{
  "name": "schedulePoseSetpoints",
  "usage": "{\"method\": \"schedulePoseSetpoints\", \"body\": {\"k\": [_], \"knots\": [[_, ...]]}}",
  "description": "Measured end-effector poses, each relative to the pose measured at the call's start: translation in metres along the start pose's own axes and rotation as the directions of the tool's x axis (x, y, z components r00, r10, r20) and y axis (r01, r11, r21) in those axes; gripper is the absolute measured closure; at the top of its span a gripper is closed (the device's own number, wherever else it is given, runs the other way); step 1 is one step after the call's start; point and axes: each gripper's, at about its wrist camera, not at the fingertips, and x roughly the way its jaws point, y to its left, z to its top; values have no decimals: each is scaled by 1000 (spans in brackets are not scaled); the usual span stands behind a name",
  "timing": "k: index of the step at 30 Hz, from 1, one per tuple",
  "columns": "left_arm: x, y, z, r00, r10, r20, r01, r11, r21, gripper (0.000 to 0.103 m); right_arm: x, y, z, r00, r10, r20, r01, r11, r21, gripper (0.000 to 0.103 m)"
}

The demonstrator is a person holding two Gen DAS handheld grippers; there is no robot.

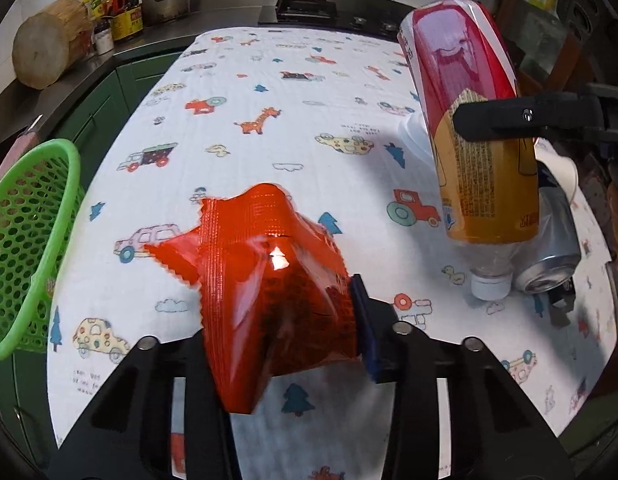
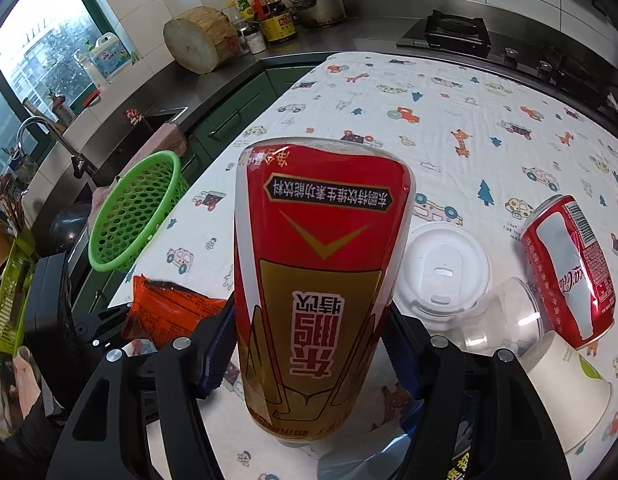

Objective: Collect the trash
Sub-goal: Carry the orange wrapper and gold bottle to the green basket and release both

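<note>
The left gripper (image 1: 305, 320) clamps a crumpled, glossy orange wrapper (image 1: 269, 280) above the table's (image 1: 269, 100) near left edge, beside the green basket (image 1: 25, 240). The right gripper (image 2: 309, 344) grips a red-and-gold bottle (image 2: 317, 280) upside down, white cap (image 1: 491, 285) lowest, over the near right corner.

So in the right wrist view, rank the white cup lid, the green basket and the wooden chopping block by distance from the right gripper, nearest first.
1. White cup lid: on the cloth just ahead and right of the right gripper, which is shut on the bottle.
2. Green basket: at the table's left edge.
3. Wooden chopping block: on the far counter.
</note>
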Motion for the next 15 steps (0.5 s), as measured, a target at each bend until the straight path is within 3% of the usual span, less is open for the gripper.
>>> {"method": "schedulePoseSetpoints", "body": {"k": [6,15], "knots": [[-24,19,-2,999,-3,54,4,1000,-28,70,2,21,6,1000,15,1,-15,1000,-28,39],[-82,88,3,983,64,172,-41,990,-133,71,18,74,26,999,49,1,-48,995,-82,39]]}}
